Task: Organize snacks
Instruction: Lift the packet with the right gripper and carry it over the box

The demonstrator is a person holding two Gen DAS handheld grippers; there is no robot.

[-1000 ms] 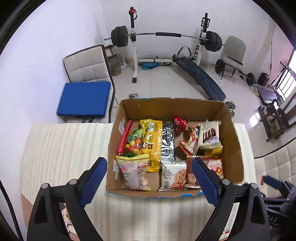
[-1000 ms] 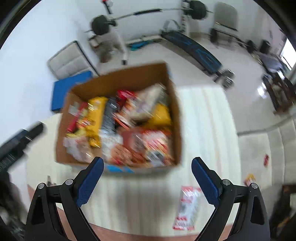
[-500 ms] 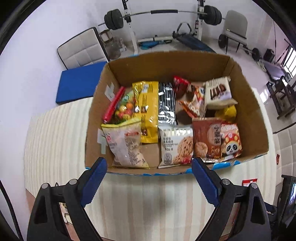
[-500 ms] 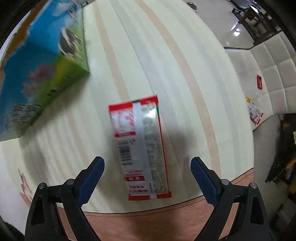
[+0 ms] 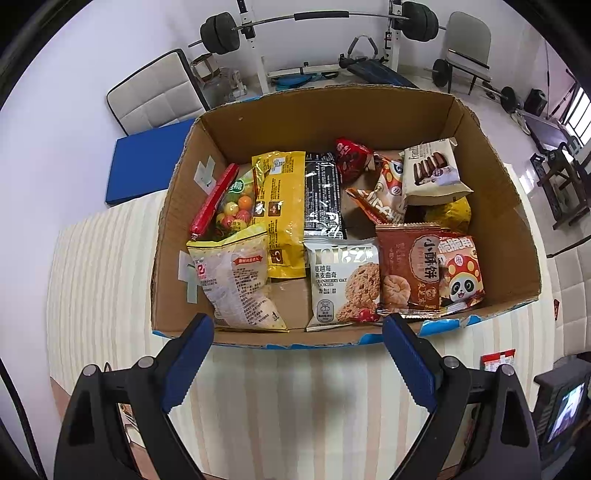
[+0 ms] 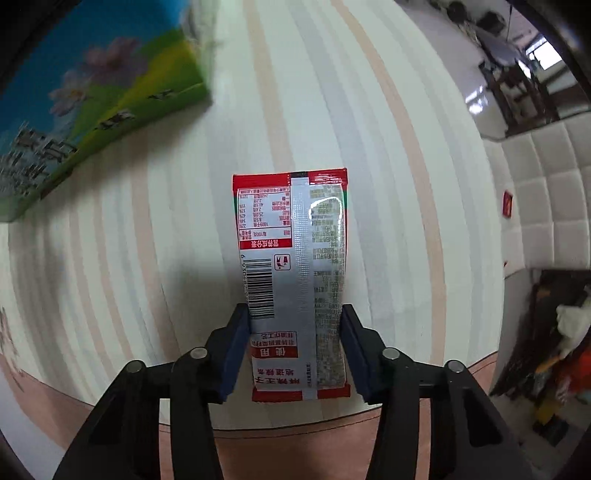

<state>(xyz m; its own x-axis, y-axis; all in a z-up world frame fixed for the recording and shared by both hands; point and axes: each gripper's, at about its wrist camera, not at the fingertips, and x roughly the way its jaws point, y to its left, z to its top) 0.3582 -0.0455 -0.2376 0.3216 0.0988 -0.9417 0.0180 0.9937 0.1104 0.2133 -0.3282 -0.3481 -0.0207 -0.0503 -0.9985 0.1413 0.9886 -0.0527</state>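
A red and silver snack packet (image 6: 291, 258) lies flat on the striped table, printed back up. My right gripper (image 6: 294, 312) points straight down over its near half. The jaws are closing, and the blue pads (image 6: 240, 332) touch the packet's two long edges. In the left wrist view the same packet (image 5: 498, 360) peeks out at the lower right. An open cardboard box (image 5: 517, 240) holds several snack bags, among them a cookie pack (image 5: 343, 280) and a yellow bag (image 5: 280, 206). My left gripper (image 5: 295, 325) hangs open just before the box's front wall, with nothing between its fingers.
The box's printed blue and green side (image 6: 92, 92) stands left of the packet. The table's brown front edge (image 6: 295, 443) runs close under my right gripper. Beyond the table are a barbell rack (image 5: 321, 22), a padded chair (image 5: 155, 92) and a blue mat (image 5: 144, 162).
The right gripper has dropped onto the packet and its jaws have closed from wide open to the packet's edges. The left gripper sank toward the box earlier and now holds still.
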